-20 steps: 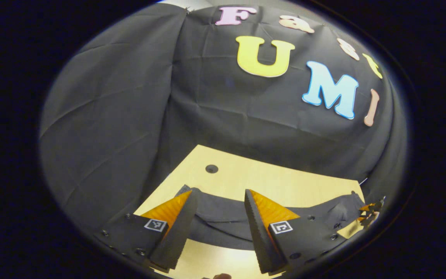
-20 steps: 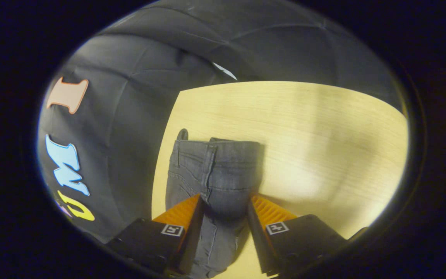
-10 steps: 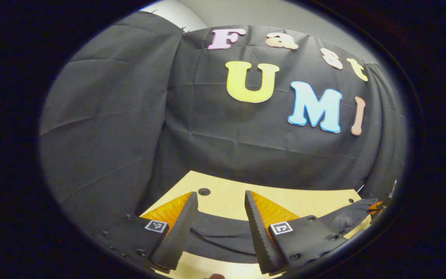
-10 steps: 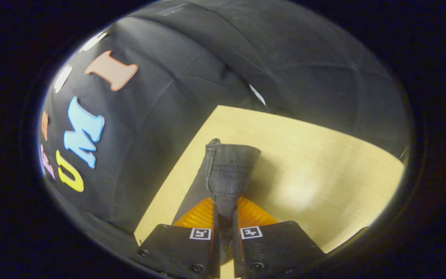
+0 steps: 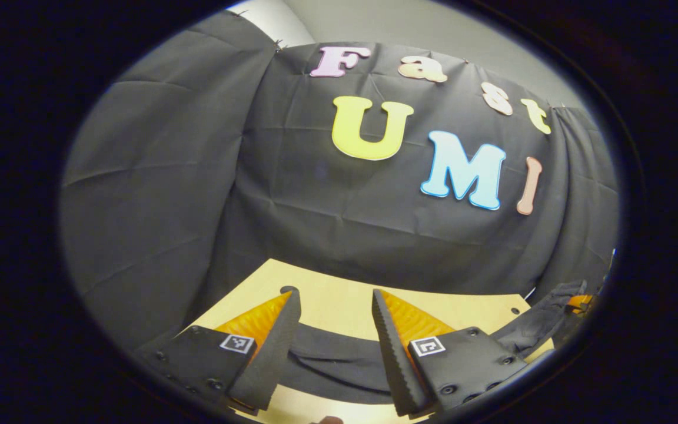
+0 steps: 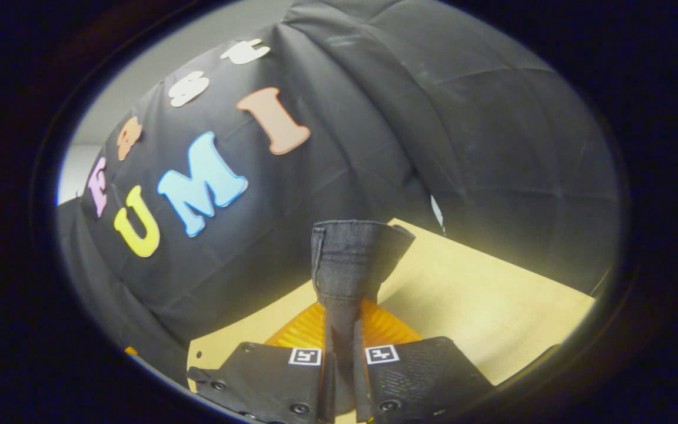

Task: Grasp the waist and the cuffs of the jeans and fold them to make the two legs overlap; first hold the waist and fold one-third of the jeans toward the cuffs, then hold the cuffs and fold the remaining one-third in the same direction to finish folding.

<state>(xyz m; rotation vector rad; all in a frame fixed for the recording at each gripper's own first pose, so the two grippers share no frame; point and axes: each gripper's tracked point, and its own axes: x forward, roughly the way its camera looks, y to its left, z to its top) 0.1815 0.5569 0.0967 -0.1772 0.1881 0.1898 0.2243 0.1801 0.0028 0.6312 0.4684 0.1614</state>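
Note:
The dark jeans (image 5: 333, 353) lie as a band across the pale wooden table (image 5: 339, 303) in the left gripper view. My left gripper (image 5: 334, 297) is open, with its fingers spread over that band near the table's left end. At the far right the fabric rises off the table toward the other gripper (image 5: 577, 303). In the right gripper view my right gripper (image 6: 342, 330) is shut on the jeans' waist (image 6: 351, 259). The waist stands up between the fingers, lifted off the table (image 6: 480, 294).
The booth's black cloth wall (image 5: 198, 176) closes in behind and to both sides of the table. A round hole (image 5: 286, 290) sits in the tabletop near my left fingertip. The table's far edge meets the cloth.
My right gripper went from open around the waist to shut on it, then lifted it off the table. The left gripper stayed open over the jeans and shifted little.

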